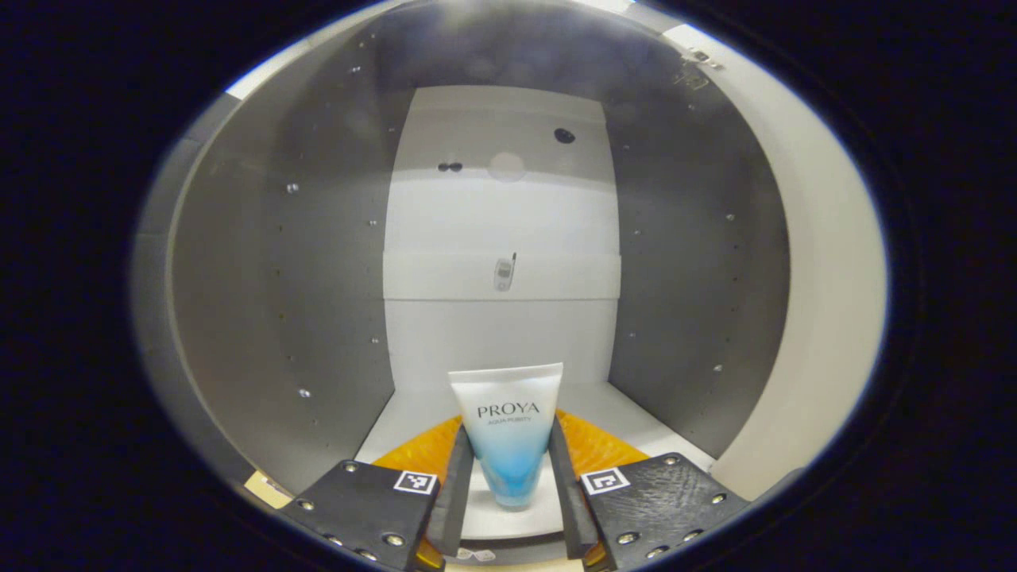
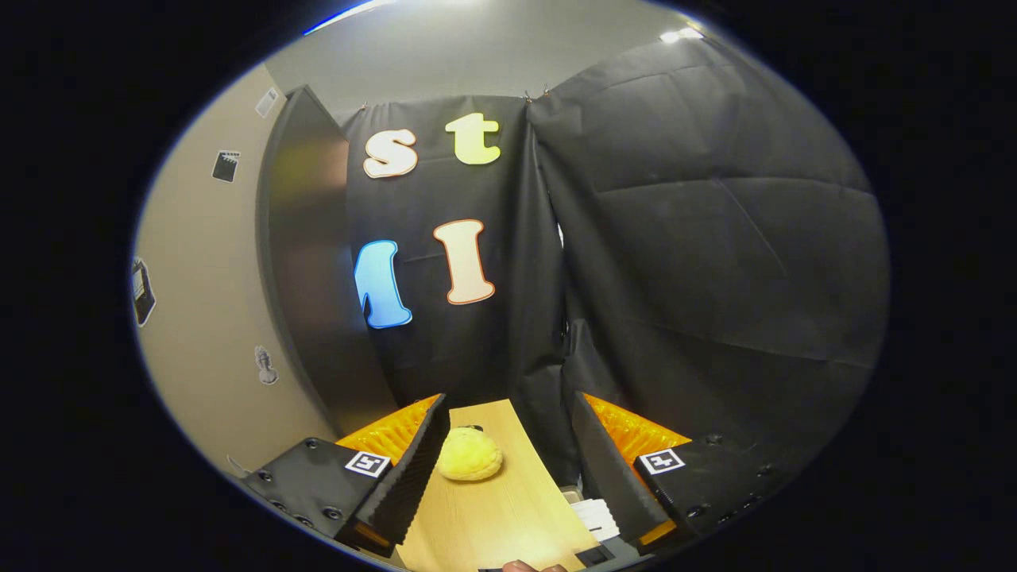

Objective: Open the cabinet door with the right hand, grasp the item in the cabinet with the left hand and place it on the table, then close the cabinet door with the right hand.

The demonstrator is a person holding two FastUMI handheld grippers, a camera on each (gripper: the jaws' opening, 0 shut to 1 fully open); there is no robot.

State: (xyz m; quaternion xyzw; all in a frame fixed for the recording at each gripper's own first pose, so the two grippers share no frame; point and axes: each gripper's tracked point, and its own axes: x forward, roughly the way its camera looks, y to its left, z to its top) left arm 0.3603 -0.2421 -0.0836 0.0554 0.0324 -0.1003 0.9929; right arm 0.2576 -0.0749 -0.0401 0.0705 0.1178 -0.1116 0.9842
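Observation:
In the left gripper view, a white-and-blue tube (image 1: 508, 433) stands cap down on the white floor of the open cabinet (image 1: 628, 413). My left gripper (image 1: 508, 429) reaches into the cabinet, and its two fingers press against the tube's sides. The right gripper view shows my right gripper (image 2: 508, 405) open with nothing between its fingers, held above the wooden table (image 2: 500, 508). The dark grey cabinet door (image 2: 310, 262) stands open to its left.
Grey side walls (image 1: 318, 278) and a white back panel (image 1: 500, 222) enclose the cabinet space. A yellow soft object (image 2: 469, 454) lies on the table near the right gripper's left finger. Black cloth (image 2: 699, 238) hangs behind the table.

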